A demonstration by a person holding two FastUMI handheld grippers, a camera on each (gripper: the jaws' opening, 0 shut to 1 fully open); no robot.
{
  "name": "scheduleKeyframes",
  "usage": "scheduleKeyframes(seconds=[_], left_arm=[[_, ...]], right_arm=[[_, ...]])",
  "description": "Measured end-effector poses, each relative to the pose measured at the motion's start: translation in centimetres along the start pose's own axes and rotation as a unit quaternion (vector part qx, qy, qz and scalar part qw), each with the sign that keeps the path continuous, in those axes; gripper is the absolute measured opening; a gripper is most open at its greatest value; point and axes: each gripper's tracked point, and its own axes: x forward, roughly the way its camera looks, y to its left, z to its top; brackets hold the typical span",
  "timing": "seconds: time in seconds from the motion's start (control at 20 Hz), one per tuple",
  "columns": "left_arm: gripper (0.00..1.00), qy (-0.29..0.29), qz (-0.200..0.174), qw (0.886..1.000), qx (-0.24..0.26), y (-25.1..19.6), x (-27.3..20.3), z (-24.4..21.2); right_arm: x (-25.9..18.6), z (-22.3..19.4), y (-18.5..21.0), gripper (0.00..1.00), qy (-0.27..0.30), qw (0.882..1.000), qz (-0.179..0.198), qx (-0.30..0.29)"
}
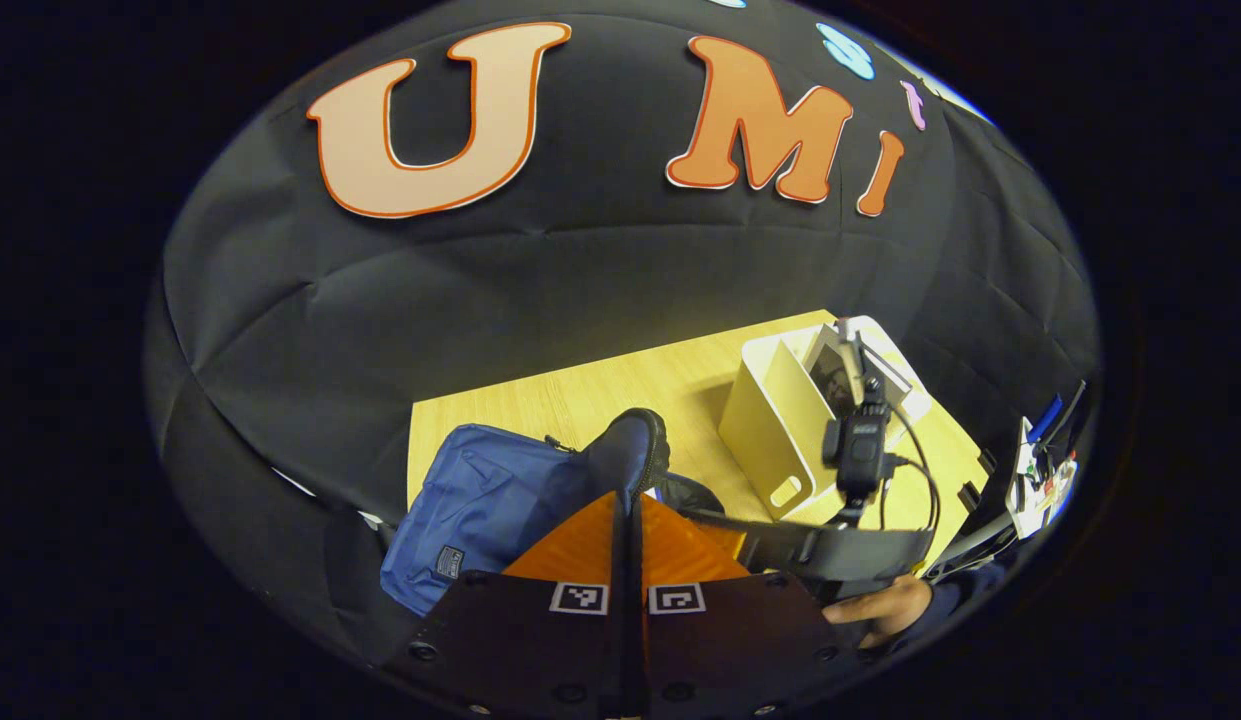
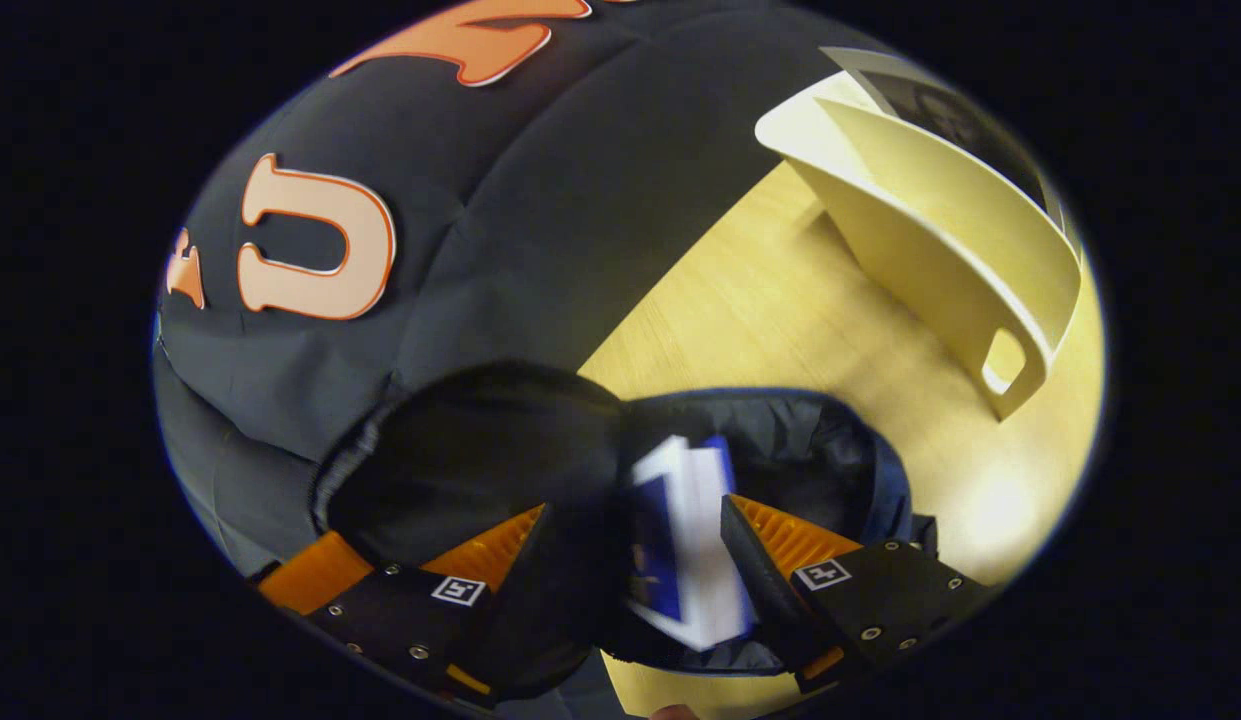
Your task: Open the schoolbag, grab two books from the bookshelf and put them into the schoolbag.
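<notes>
A light wooden desk [image 1: 620,390] with a pale grain meets the booth's black cloth wall [image 1: 540,270], which hangs in soft folds behind it and drops past the desk's left edge. In the right gripper view the same desk [image 2: 780,310] shows a bright glare near its right side, with the cloth wall [image 2: 540,170] rising behind. At the far right of the left gripper view, a small cluster of mixed items [image 1: 1042,475], too small to identify, stands beyond the desk's corner.

Left gripper [image 1: 627,520], black screwed plates, 2 square markers, dark sleeve [image 1: 955,590]
</notes>
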Motion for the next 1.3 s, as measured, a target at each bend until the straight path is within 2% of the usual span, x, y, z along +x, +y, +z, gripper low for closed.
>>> scheduleKeyframes(seconds=[0.25, 0.6, 0.75, 0.9, 1.1, 1.3], left_arm=[[0.01, 0.003, -0.004, 1.0, 0.003, -0.1, 0.5, -0.6], [0.01, 0.004, -0.012, 1.0, 0.008, -0.6, 0.9, -1.3], [0.01, 0.004, -0.012, 1.0, 0.014, -0.7, 1.0, -1.4], [0.01, 0.005, -0.015, 1.0, 0.011, -0.8, 1.1, -1.6], [0.0, 0.003, -0.017, 1.0, 0.006, -0.6, 0.9, -1.8], [0.01, 0.004, -0.018, 1.0, 0.004, -0.6, 0.8, -2.2]], right_arm=[[-4.3, 5.8, -2.9, 0.96, -0.061, 0.993, -0.055, -0.09], [-10.3, 12.3, -5.3, 0.97, -0.094, 0.963, -0.14, -0.21], [-12.5, 14.6, -6.9, 0.97, -0.094, 0.946, -0.18, -0.253], [-15.0, 16.8, -7.2, 0.97, -0.095, 0.932, -0.199, -0.287], [-17.0, 21.3, -8.6, 0.97, -0.084, 0.906, -0.247, -0.334], [-17.2, 24.8, -11.5, 0.97, -0.04, 0.899, -0.287, -0.33]])
